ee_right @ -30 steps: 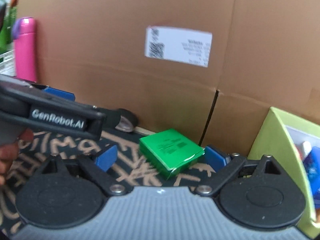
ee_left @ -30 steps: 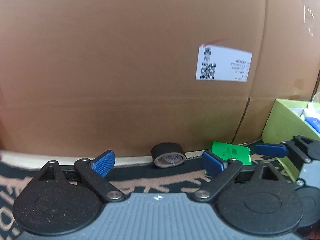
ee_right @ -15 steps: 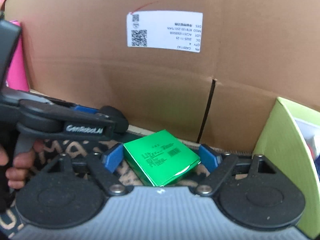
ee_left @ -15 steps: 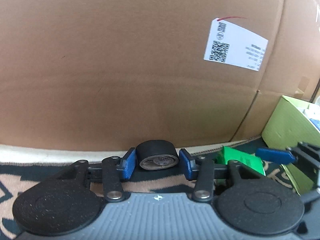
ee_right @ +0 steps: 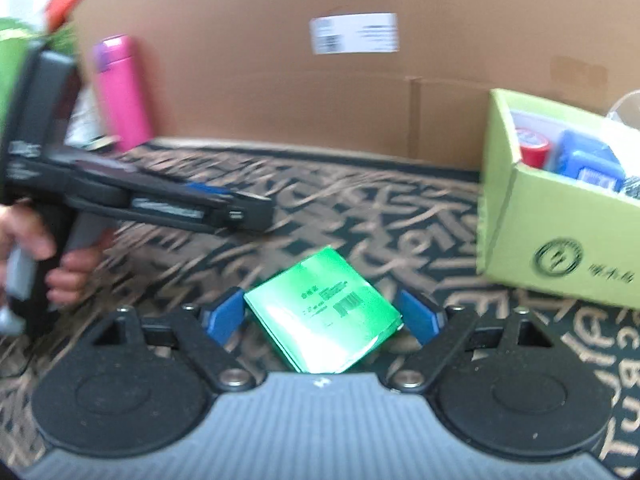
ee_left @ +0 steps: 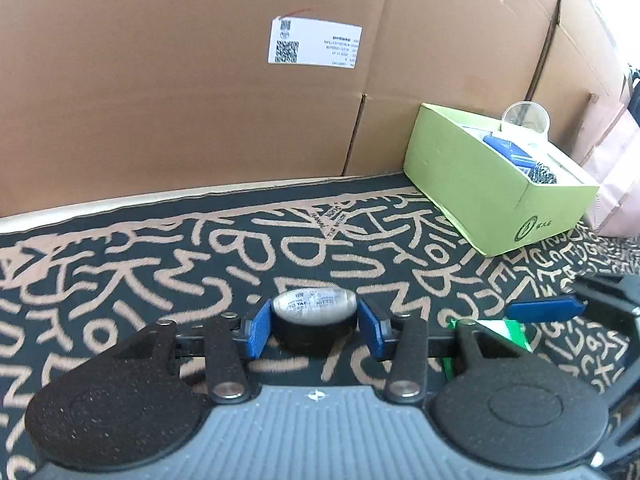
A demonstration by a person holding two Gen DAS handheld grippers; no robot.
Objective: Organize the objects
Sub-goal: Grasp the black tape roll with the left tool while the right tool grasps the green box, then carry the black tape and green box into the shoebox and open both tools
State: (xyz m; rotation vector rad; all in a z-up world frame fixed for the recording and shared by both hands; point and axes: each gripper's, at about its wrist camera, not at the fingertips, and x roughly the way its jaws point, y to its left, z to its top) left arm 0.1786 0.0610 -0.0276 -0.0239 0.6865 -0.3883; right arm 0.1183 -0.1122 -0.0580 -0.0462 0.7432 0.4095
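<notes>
My left gripper (ee_left: 314, 326) is shut on a black roll of tape (ee_left: 314, 320) and holds it above the patterned mat. My right gripper (ee_right: 322, 316) is shut on a flat green box (ee_right: 324, 314), lifted off the mat; a corner of that box also shows in the left wrist view (ee_left: 506, 330). A lime-green cardboard box (ee_left: 496, 196) holding several items stands at the right against the cardboard wall; it also shows in the right wrist view (ee_right: 560, 232).
A black mat with tan lettering (ee_left: 240, 248) covers the table. A brown cardboard wall (ee_left: 180, 80) closes the back. A pink bottle (ee_right: 120, 92) stands at the far left. A clear cup (ee_left: 526, 118) sits in the lime box.
Both grippers have closed on their objects, lifted them and pulled back from the cardboard wall. The tape and green box are off the mat; more of the mat and lime box shows.
</notes>
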